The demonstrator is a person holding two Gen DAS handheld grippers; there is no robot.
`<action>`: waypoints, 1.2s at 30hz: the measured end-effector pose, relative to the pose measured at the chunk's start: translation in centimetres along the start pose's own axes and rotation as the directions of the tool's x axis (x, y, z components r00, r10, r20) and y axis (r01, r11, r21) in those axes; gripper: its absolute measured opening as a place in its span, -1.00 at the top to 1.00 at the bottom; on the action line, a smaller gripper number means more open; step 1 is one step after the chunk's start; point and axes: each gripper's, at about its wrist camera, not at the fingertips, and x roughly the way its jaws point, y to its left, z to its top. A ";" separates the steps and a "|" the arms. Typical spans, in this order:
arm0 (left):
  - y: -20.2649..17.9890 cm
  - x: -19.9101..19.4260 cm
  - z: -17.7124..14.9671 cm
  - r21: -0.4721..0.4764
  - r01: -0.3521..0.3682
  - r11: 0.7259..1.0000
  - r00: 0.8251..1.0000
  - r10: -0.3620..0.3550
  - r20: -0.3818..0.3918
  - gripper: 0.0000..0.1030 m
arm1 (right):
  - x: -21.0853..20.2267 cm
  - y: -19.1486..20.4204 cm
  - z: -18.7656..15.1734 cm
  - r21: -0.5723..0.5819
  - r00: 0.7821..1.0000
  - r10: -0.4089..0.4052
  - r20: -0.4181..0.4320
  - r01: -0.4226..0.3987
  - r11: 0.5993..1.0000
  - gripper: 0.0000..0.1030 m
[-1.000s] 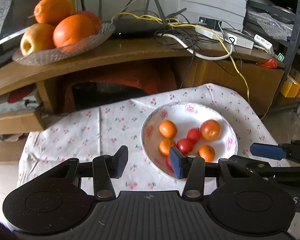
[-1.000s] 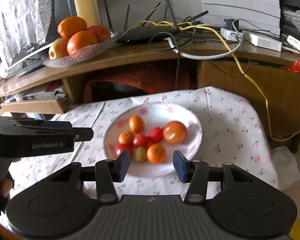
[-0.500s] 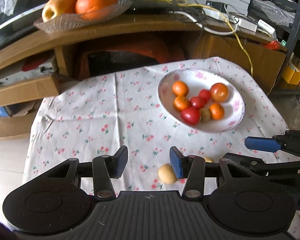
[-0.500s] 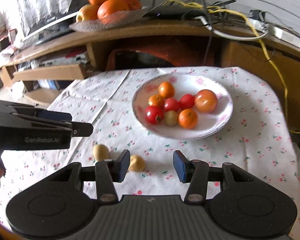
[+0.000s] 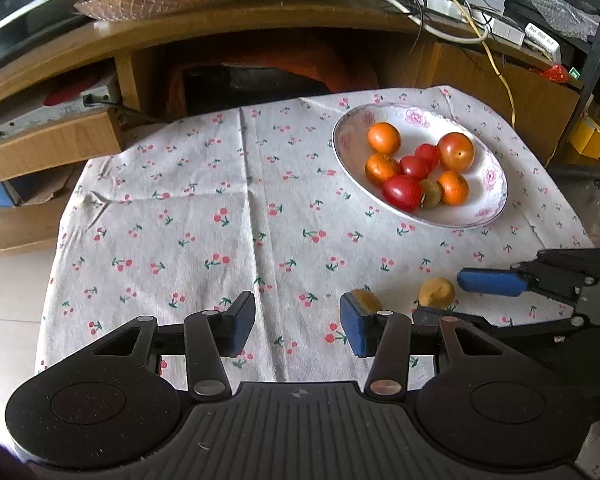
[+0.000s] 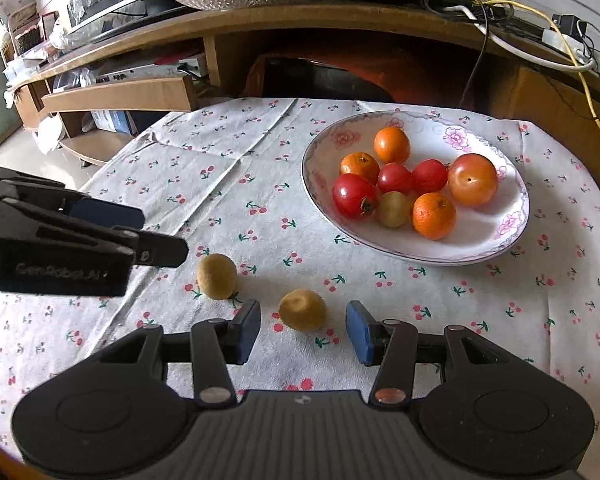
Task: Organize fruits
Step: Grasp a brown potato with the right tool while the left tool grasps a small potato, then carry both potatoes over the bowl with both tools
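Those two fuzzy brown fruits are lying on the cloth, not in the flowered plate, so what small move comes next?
Probably the open right gripper eases forward and closes on the nearer small brown kiwi, which lies between its fingers, apart from the white flowered plate of fruit. The left gripper is open and empty.

Bare tablecloth [image 5: 204,216] lies clear from 9 to 12 o'clock; plate [image 6: 512,236] blocks 1 o'clock, two kiwis [image 6: 302,309] [image 6: 217,276] sit just ahead.

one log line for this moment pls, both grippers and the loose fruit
left gripper: open, empty | right gripper: open, flanking near kiwi | second kiwi: loose on tablecloth | plate: eight fruits
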 end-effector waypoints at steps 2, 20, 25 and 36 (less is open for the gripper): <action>0.0 0.2 -0.2 0.004 0.002 1.000 1.000 -0.002 -0.006 -0.08 | 0.3 -0.1 0.0 -0.003 1.000 -0.009 -0.008 0.009 1.000 0.47; -3.5 2.0 -0.5 0.117 0.036 0.992 0.999 -0.033 -0.025 -0.06 | -2.1 -2.3 -0.7 0.042 0.998 -0.056 -0.002 0.056 0.998 0.49; -4.0 2.8 -0.5 0.118 0.039 0.992 0.999 -0.035 -0.035 -0.03 | -2.6 -2.9 -1.0 0.056 0.998 -0.059 -0.005 0.059 0.997 0.49; -5.0 2.8 -0.7 0.140 0.041 0.989 0.999 -0.038 -0.025 0.28 | -2.6 -3.4 -1.4 0.059 0.997 -0.069 -0.024 0.071 0.996 0.49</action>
